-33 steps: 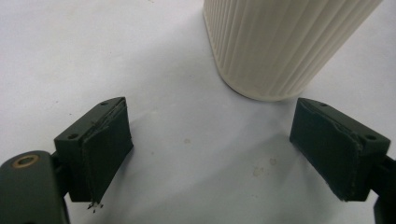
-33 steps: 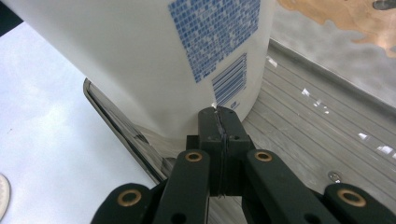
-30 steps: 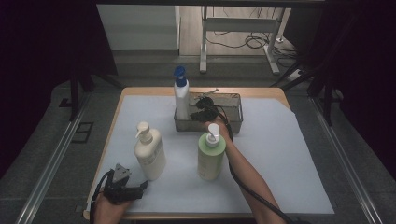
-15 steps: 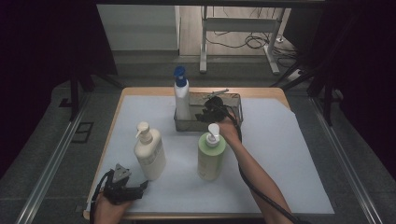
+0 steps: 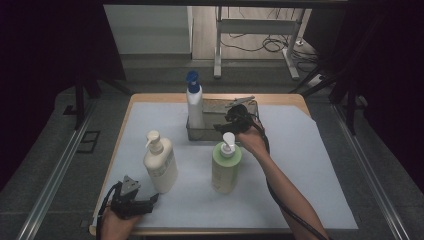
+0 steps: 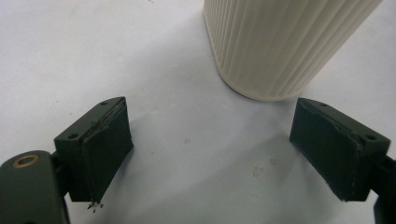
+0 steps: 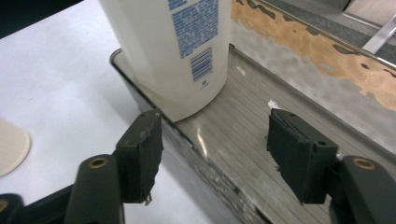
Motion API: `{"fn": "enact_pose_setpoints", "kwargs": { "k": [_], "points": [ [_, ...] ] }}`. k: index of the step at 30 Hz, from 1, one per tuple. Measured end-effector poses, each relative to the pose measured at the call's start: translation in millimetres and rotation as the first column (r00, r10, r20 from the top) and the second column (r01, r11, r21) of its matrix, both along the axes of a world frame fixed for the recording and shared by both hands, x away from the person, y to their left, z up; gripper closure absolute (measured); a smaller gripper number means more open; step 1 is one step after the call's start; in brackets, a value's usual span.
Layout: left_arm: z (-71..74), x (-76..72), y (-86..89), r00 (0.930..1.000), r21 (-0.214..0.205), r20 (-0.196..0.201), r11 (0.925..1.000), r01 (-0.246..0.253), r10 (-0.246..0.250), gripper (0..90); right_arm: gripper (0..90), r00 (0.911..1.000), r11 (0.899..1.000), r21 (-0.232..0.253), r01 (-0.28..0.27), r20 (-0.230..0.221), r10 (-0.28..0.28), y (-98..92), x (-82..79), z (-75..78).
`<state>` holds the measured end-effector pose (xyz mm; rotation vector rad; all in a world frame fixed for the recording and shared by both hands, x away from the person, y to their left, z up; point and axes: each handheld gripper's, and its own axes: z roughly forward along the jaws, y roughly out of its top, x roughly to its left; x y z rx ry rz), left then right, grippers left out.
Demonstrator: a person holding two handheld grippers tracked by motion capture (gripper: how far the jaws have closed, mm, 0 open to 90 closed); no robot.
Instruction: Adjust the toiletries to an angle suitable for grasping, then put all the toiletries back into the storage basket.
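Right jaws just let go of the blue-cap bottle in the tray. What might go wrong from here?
1. The right gripper has its jaws just opened, nothing between them, close to the blue-cap bottle; a careless pull-back might tip it in the metal tray.
2. The green pump bottle stands right beside the right forearm; a sweep may knock it.
3. The left gripper, open, sits near the cream bottle.

Count on the table: 3 pump bottles total. 1 white with blue pump (image 5: 194, 102), standing in the tray. 1 cream ribbed bottle (image 5: 160, 161), front left on the sheet. 1 light green bottle (image 5: 226, 163), front centre. 1 metal tray (image 5: 248, 107) at the back. 1 white sheet (image 5: 300, 165) covering the tabletop. 2 handheld grippers: left gripper (image 5: 150, 202), right gripper (image 5: 227, 120).
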<state>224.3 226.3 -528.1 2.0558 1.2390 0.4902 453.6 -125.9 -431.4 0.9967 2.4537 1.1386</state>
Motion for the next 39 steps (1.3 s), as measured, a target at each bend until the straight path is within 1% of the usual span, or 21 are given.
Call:
{"fn": "enact_pose_setpoints", "kwargs": {
  "k": [4,11,17,22,27,33,36,39],
  "points": [
    [-0.1,-0.1,0.0,1.0000,-0.001,0.001,1.0000,0.000,0.000,12.3,30.9,0.9999,1.000,-0.005,-0.011,0.008,0.011,-7.4,-5.7,1.2],
    [-0.1,-0.3,-0.1,1.0000,0.000,0.001,1.0000,-0.002,0.002,12.3,28.7,0.9996,0.999,0.019,-0.027,0.012,0.026,-22.2,-19.0,5.6],
    [-0.1,-0.2,-0.1,1.0000,0.000,0.001,1.0000,-0.002,0.002,12.3,26.4,0.9995,0.999,0.018,-0.029,0.015,0.028,-35.2,-29.9,7.6],
    [-0.1,-0.3,-0.1,1.0000,0.001,0.001,1.0000,-0.002,0.002,12.3,25.2,0.9994,1.000,-0.002,-0.028,0.020,0.028,-44.4,-37.5,7.1],
    [-0.1,-0.3,-0.1,1.0000,0.001,0.001,1.0000,-0.002,0.002,12.3,23.9,0.9991,0.999,-0.009,-0.035,0.025,0.035,-53.0,-48.2,6.0],
    [-0.1,-0.3,-0.2,1.0000,0.001,0.001,1.0000,-0.003,0.003,12.3,21.6,0.9991,0.999,-0.024,-0.037,0.020,0.038,-64.8,-59.1,1.8],
    [-0.1,-0.2,-0.2,1.0000,0.001,0.001,1.0000,-0.003,0.003,12.3,19.9,0.9991,0.999,-0.021,-0.040,0.015,0.040,-71.6,-65.1,0.3],
    [-0.1,-0.2,-0.2,1.0000,0.001,0.001,1.0000,-0.003,0.003,12.3,18.3,0.9989,0.999,-0.030,-0.042,0.021,0.042,-77.1,-72.4,-0.7]
  ]
}}
